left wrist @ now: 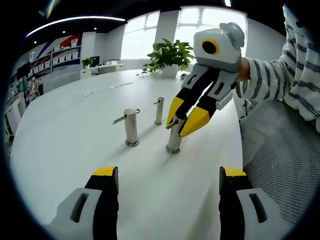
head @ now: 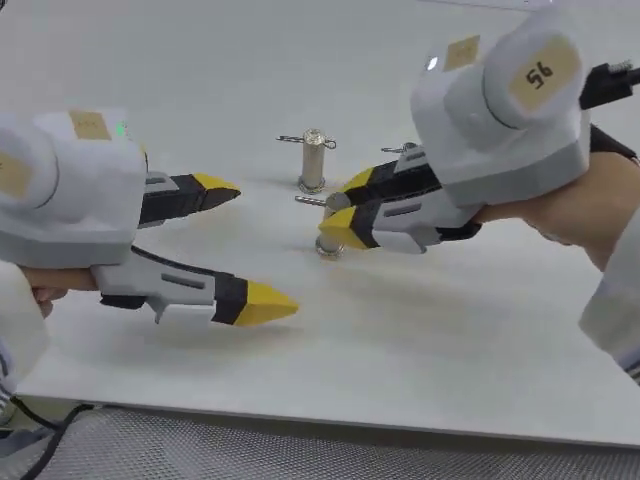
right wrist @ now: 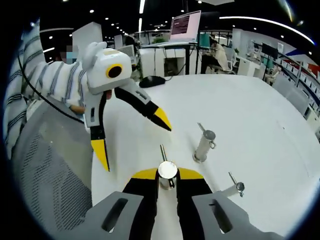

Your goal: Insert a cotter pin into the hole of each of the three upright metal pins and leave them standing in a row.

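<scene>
Three upright metal pins stand on the white table point(head: 420, 340). My right gripper point(head: 345, 207) is shut on the top of the nearest metal pin point(head: 329, 245), whose cotter pin point(head: 309, 200) sticks out to the left. In the right gripper view that pin's head point(right wrist: 167, 170) sits between the jaws, with the cotter pin point(right wrist: 162, 151) pointing away. The middle pin point(head: 313, 160) carries a cotter pin point(head: 292, 139). The third pin point(left wrist: 159, 110) also holds one. My left gripper point(head: 240, 243) hovers open and holds nothing, to the left of the pins.
The table's front edge point(head: 300, 425) runs close to me, with grey mesh below it. A person's striped sleeve point(left wrist: 300, 75) is behind the right gripper. A potted plant point(left wrist: 170, 55) stands at the table's far end.
</scene>
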Tool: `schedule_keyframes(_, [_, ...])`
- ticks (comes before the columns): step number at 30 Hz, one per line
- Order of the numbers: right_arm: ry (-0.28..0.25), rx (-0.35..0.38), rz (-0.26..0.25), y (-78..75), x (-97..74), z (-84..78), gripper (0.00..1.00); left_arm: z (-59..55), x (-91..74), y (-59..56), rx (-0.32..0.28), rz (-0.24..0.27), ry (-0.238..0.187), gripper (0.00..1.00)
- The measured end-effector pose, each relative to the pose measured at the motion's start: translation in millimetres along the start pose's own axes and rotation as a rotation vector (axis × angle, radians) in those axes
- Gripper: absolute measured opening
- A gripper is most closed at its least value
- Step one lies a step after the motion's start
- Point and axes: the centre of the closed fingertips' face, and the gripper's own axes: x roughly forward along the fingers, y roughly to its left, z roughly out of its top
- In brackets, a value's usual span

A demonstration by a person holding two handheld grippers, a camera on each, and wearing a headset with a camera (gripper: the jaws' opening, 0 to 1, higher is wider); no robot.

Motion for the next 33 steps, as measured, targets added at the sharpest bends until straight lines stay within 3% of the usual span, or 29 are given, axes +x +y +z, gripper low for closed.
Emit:
schedule_keyframes(9, [0.024, -0.018, -0.034, -21.0, -33.6, -23.5, 0.13, 6.9, -2.4, -3.6, 0.006, 0.004, -0.018, 0.96])
schedule_keyframes(13, [0.033, -0.014, -0.047, -31.9, -46.6, -34.8, 0.13, 14.5, -7.9, -12.7, -0.041, -0.041, -0.052, 0.99])
schedule_keyframes(18, [0.023, -0.012, -0.036, -46.1, -60.3, -46.3, 0.13, 19.5, -16.0, -8.7, -0.067, -0.023, -0.077, 0.99])
schedule_keyframes(23, [0.044, -0.038, -0.024, -60.4, -70.9, -56.6, 0.13, 15.3, -22.4, -5.2, -0.058, -0.004, -0.049, 0.99])
schedule_keyframes(33, [0.015, -0.008, -0.004, -84.1, -78.5, -65.5, 0.13, 7.6, -27.9, -2.3, -0.058, 0.025, -0.017, 0.96])
